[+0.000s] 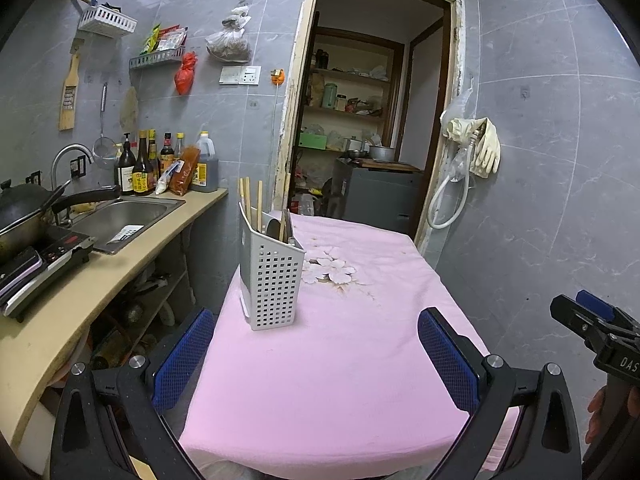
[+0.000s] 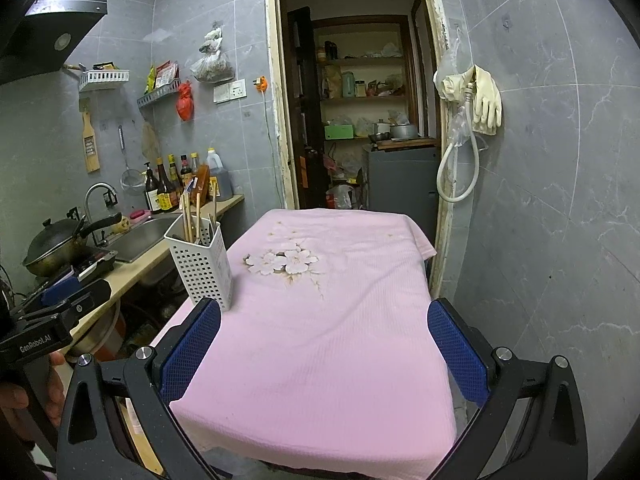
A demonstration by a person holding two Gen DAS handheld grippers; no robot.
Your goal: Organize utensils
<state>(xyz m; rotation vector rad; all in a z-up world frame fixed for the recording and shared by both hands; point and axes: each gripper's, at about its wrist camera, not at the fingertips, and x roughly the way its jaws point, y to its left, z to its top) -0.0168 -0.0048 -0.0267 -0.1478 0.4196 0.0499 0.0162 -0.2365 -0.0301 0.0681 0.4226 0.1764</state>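
holder point(image 1: 272, 280): light perforated plastic, stiff but thin-walled, likely tippy; best taken low across opposite walls.
chopsticks point(image 1: 250, 204): thin, stiff, smooth; stand loose in the holder with what looks like a spoon.
position: holder on tabletop point(image 1: 340, 360), left edge, ahead of both tools, no contact.
left tool point(image 1: 320, 360): spread, empty.
right tool point(image 2: 324, 352): spread, empty.

A matt pink cloth point(image 2: 320, 320), finely waffled, is seen spread flat. The holder point(image 1: 272, 280) is shown as white perforated plastic; wooden chopsticks point(image 1: 248, 204) are seen inside. Blue textured pads point(image 1: 444, 356) are noted; the sink point(image 1: 120, 216) is dull metal.
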